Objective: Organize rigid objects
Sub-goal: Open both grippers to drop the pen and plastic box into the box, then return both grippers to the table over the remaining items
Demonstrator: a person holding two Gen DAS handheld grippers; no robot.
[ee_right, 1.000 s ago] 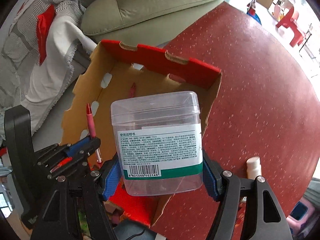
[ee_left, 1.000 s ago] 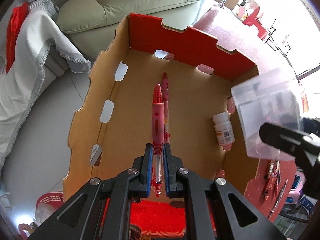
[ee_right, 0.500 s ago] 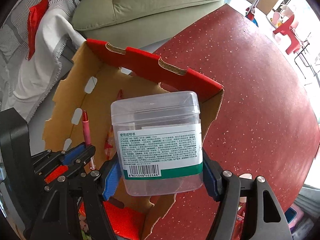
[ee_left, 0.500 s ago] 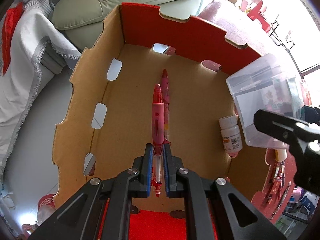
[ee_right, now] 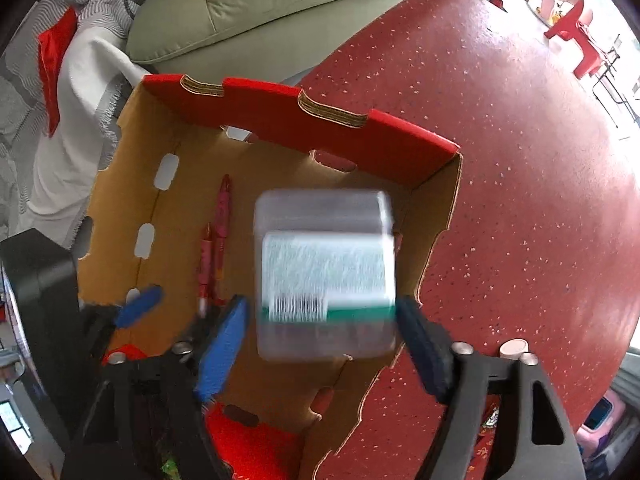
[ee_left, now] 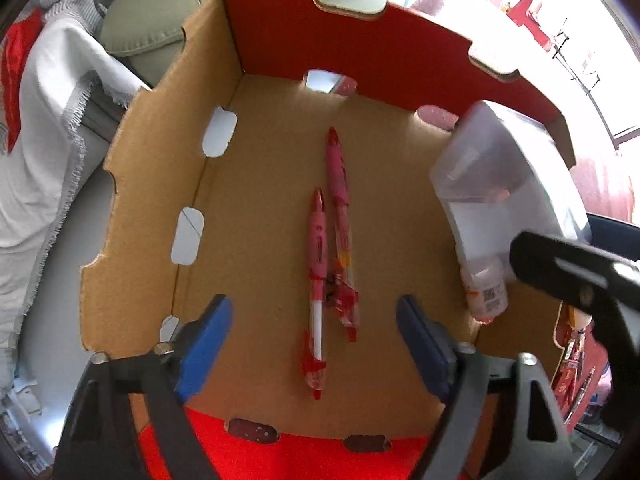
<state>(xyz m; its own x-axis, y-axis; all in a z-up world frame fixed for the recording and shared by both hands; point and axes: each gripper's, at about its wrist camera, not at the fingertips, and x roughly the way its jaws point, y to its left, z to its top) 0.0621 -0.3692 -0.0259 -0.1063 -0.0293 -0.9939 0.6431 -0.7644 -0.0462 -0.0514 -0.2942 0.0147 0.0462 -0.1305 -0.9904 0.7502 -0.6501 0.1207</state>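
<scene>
A cardboard box [ee_left: 132, 208] with red walls stands open below both grippers. Two red-and-pink pens [ee_left: 318, 280] lie side by side on its floor, one of them between the wide blue pads of my left gripper [ee_left: 314, 344], whose jaws are opening and touch nothing. A small white bottle [ee_left: 486, 292] lies by the right wall. The clear plastic container [ee_right: 326, 276] with a green-edged label is motion-blurred between the fingers of my right gripper [ee_right: 324, 354]. Those jaws are opening too, and the pads stand off the container's sides. In the left wrist view the container [ee_left: 508, 184] hangs over the box's right side.
The box rests on a speckled red table [ee_right: 520, 160], with a green sofa [ee_right: 280, 8] and a white blanket [ee_right: 80, 120] beyond it. More pens [ee_left: 576, 360] lie on the table right of the box. A white bottle cap [ee_right: 514, 347] shows beside my right gripper.
Both grippers sank toward the box. The left jaws spread and the pen dropped onto the box floor beside the other pen. The right jaws widened and the container slid down, now blurred.
</scene>
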